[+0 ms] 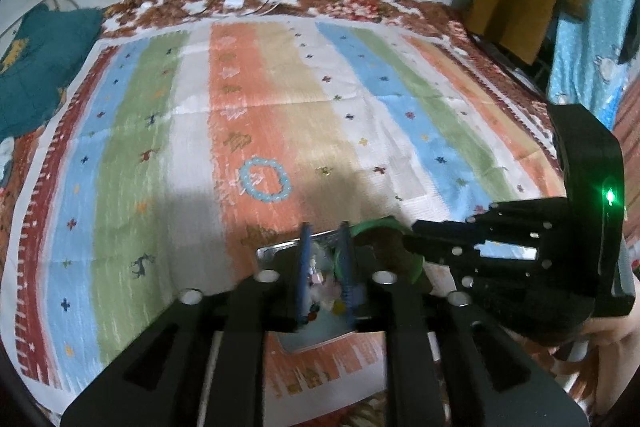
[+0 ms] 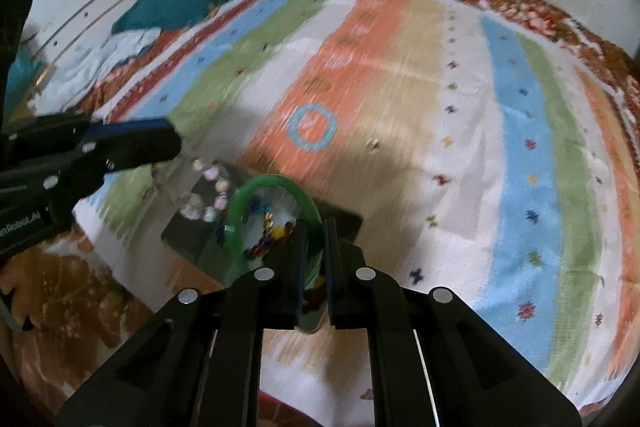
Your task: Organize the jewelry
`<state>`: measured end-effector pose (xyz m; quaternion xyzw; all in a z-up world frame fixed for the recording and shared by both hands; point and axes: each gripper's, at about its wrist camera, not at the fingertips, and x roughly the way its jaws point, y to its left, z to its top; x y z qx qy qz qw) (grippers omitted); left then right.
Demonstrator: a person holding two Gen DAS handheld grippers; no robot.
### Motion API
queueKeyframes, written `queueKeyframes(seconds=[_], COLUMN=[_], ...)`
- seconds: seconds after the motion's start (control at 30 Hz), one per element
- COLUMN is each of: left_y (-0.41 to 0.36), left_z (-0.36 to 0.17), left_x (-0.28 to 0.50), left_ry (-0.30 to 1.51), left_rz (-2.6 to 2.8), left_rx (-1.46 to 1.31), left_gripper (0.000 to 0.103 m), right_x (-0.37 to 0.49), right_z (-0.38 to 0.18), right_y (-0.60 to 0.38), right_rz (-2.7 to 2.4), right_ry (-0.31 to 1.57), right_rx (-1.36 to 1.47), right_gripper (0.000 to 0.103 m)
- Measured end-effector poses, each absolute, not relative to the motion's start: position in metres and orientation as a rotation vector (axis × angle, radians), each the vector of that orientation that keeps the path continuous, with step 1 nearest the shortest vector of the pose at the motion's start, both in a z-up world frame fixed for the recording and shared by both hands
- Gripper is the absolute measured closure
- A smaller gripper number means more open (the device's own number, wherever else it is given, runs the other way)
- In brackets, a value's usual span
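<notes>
1. We judged the step in hand to be setting pieces down into the tray, a shallow dark box lying on the near part of the striped cloth.
2. Our right gripper had its jaws pinched together on the green bangle, which stood on edge in the tray.
3. Our left gripper held its jaws a little apart over the tray; pale beads showed between them, but we could not tell whether the pads pressed on anything.
4. To do it well, we thought the bangle should be lowered flat before the jaws let go, so it would not roll out or knock the smaller pieces.
5. We also thought the two grippers, close together above the tray, should be kept from bumping.
6. The bangle looked smooth, rigid and translucent green.
7. Left of it in the tray lay a pale bead bracelet of pinkish and clear beads, and inside the bangle's arc sat a cluster of small coloured beads.
8. A blue bead bracelet still lay on the orange stripe, farther out, well apart from the tray.
9. A tiny gold piece lay to its right; it was too small to identify.
</notes>
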<state>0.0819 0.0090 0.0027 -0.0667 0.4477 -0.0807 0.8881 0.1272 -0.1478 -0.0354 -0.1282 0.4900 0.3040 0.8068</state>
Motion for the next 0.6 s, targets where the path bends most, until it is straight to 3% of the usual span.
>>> queueKeyframes(seconds=[0.1,0.3,0.6], left_y=[0.011,0.023,0.043], left_z=[-0.002,-0.006,-0.020], left_x=[0.084,0.090,0.110], left_ry=[0.939,0.942,0.970], left_rz=[-0.131,-0.090,-0.026], left_rx=[-0.125,-0.156,-0.200], left_gripper=[0.060,0.035,0.026], right_x=[0.130,0.145,0.167], right_z=[-0.032,-0.030,-0.034], right_y=[-0.152,-0.168,-0.172], right_rz=[0.595,0.553,0.512], right_ry=[1.020,1.030,1.055], right_rx=[-0.282,-0.202,-0.160], right_gripper=[0.056,0.050,0.036])
